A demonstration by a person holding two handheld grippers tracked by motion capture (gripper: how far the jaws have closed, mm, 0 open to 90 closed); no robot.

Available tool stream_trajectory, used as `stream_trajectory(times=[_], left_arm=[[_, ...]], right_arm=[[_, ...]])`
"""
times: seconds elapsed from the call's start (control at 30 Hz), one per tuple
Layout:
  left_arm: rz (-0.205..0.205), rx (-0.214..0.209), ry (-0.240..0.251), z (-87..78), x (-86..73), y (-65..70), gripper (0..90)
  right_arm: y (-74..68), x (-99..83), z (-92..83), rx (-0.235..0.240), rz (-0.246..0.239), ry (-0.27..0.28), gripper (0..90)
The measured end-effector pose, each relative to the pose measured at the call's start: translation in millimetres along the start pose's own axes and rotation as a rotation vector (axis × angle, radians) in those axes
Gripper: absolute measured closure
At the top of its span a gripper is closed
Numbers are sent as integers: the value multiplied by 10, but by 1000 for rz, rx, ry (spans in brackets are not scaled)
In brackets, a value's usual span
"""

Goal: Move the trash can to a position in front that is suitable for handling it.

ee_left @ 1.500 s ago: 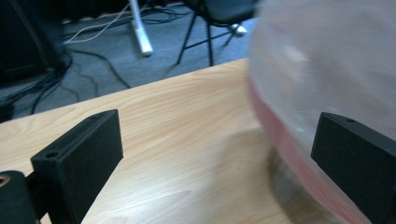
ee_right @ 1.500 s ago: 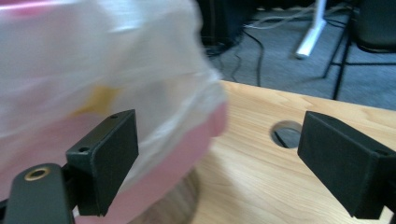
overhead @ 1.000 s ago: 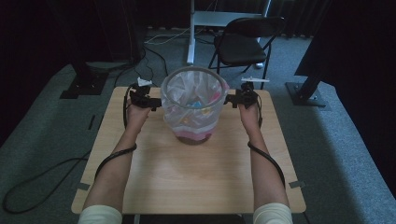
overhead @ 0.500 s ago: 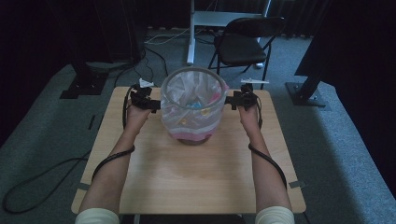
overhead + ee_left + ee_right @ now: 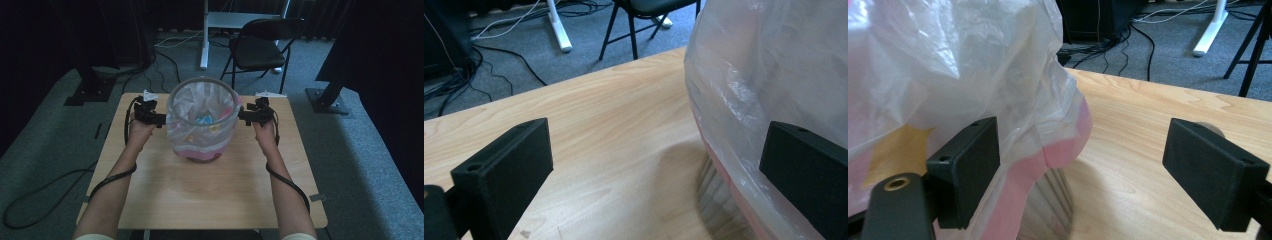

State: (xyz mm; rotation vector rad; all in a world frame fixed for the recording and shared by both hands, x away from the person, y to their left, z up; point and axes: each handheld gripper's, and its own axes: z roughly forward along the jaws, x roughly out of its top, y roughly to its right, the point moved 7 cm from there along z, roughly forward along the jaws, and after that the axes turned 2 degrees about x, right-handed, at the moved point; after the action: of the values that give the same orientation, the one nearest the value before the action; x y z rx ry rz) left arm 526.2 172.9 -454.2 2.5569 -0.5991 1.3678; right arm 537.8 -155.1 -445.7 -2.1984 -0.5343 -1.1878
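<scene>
The left gripper (image 5: 159, 119) sits at the left side of the bin (image 5: 202, 150), in the middle of the high view. Its jaws are spread wide apart and hold nothing. In the left gripper view, one jaw is at the lower left over bare wood and the other is at the lower right, right up against the plastic bag (image 5: 769, 85).

The right gripper (image 5: 244, 116) sits at the right side of the bin. Its jaws are wide apart too and pinch nothing. In the right gripper view, one jaw is pressed close to the bag (image 5: 948, 75) at the lower left, and the other is out over the table (image 5: 1148, 115) at the right.

The bin stands in the middle of the table (image 5: 215, 195), a bit toward the top. The bag lines it and folds over the rim, and there are colored bits inside.

I think both grippers are lining up to grab the bag's edge. Next, each one needs to close on the thin plastic, not the hard bin wall. The bag is slippery and crinkly, so it could slide out.

A black chair (image 5: 260, 47) and some cables (image 5: 165, 55) are on the floor at the top. Nothing blocks the way.
</scene>
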Motion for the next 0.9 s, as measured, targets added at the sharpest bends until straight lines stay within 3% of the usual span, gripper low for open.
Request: stream_trajectory(times=[0.3,0.47,0.67,0.9], left_arm=[[16,-4,3,-162,-137,45,6],[41,4,4,-247,-177,76,10],[44,-18,7,-350,-254,100,11],[51,-13,14,-502,-352,124,11]], right_arm=[[-168,-142,-106,43,10,4,143],[-252,-198,-176,38,-7,5,144],[-363,-287,-259,61,-20,5,144],[-521,-385,-347,64,-32,4,144]])
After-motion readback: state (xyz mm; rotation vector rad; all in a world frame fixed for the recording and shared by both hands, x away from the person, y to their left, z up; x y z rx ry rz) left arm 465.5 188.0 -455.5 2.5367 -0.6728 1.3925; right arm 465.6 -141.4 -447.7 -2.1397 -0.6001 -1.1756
